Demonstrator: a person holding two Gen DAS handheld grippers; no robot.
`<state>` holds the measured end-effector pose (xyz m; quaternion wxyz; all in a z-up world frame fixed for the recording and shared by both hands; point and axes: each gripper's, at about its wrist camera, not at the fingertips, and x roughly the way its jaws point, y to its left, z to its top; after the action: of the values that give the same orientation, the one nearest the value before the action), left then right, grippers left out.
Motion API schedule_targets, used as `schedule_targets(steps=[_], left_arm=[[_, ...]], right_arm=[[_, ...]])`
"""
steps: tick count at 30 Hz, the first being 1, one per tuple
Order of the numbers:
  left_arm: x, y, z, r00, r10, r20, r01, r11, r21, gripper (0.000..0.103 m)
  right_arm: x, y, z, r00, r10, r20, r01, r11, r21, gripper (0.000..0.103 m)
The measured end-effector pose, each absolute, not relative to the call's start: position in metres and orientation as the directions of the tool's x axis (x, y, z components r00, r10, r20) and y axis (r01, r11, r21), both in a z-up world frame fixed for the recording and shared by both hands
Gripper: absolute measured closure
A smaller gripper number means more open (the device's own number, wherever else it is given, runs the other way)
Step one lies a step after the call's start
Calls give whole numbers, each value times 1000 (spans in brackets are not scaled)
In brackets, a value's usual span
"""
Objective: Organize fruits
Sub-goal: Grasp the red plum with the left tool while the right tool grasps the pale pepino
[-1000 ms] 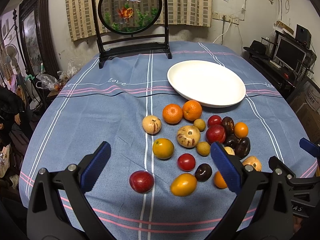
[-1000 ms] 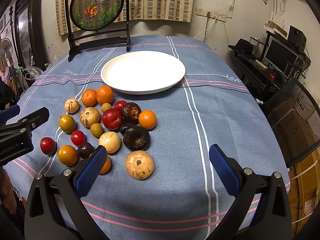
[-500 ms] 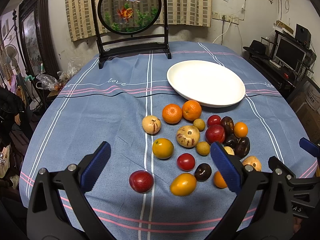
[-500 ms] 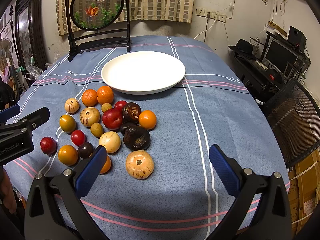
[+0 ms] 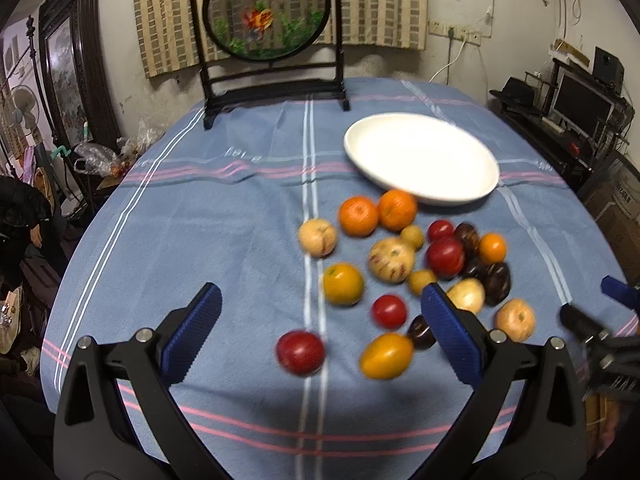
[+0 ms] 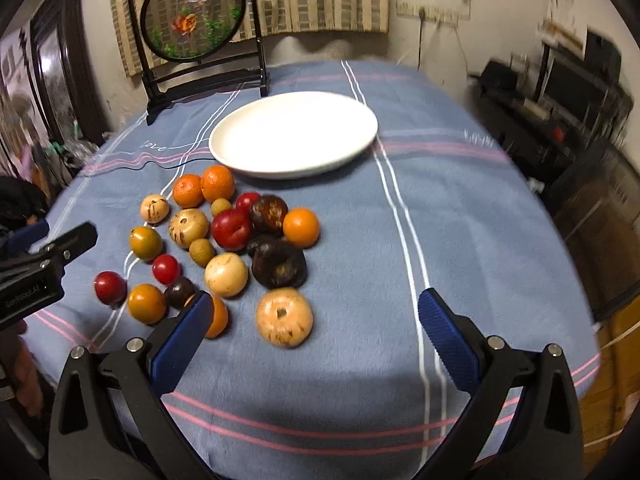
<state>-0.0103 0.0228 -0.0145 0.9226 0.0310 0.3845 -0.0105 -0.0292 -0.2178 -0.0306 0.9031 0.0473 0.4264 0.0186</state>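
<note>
A lived-in home, cluttered: a striped blue cloth point(image 5: 224, 216) covers the round counter, a goldfish embroidery screen point(image 5: 270, 20) stands before a checked curtain point(image 5: 380, 4), a framed painting point(image 5: 66, 68) leans by the wall, and a computer monitor point(image 5: 580, 104) sits on a crowded shelf.

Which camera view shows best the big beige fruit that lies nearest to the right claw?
The right wrist view. There the big beige fruit lies whole and unblocked, with its stem pit facing up, just ahead of the open right claw. In the left wrist view it is small, blurred and near the right edge.
</note>
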Motion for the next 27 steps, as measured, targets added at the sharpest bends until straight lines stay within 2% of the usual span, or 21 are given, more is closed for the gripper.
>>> schedule_targets(steps=[4, 6, 7, 8, 12, 14, 19, 25, 27], left_arm=[[-27, 36, -35, 671, 15, -741, 53, 996, 68, 2], [-34, 40, -44, 658, -2, -753, 67, 996, 57, 2], [-37, 42, -49, 651, -10, -759, 75, 996, 51, 2], [-38, 42, -52, 645, -12, -764, 78, 996, 50, 2], [-40, 44, -58, 628, -28, -778, 89, 995, 35, 2], [-41, 45, -58, 628, -27, -778, 88, 995, 36, 2], [-31, 59, -62, 622, -35, -782, 72, 997, 13, 2], [-9, 66, -86, 576, -90, -812, 102, 994, -37, 3], [-1, 66, -93, 567, -105, -817, 103, 993, -56, 13]], right_arm=[[-47, -220, -47, 647, 28, -762, -28, 1000, 12, 1], [-53, -217, -57, 639, 64, -767, -74, 997, 22, 13], [-51, -216, -62, 622, 91, -778, -93, 995, 41, 26], [-48, -213, -66, 603, 118, -789, -113, 992, 61, 30], [-28, -193, -86, 574, 139, -807, -179, 983, 42, 32], [-17, -188, -95, 561, 142, -816, -190, 981, 40, 61], [-12, -202, -93, 560, 224, -798, -177, 973, 148, 61], [-21, -218, -90, 549, 224, -805, -143, 974, 174, 61], [-21, -214, -90, 549, 224, -805, -140, 975, 175, 61]])
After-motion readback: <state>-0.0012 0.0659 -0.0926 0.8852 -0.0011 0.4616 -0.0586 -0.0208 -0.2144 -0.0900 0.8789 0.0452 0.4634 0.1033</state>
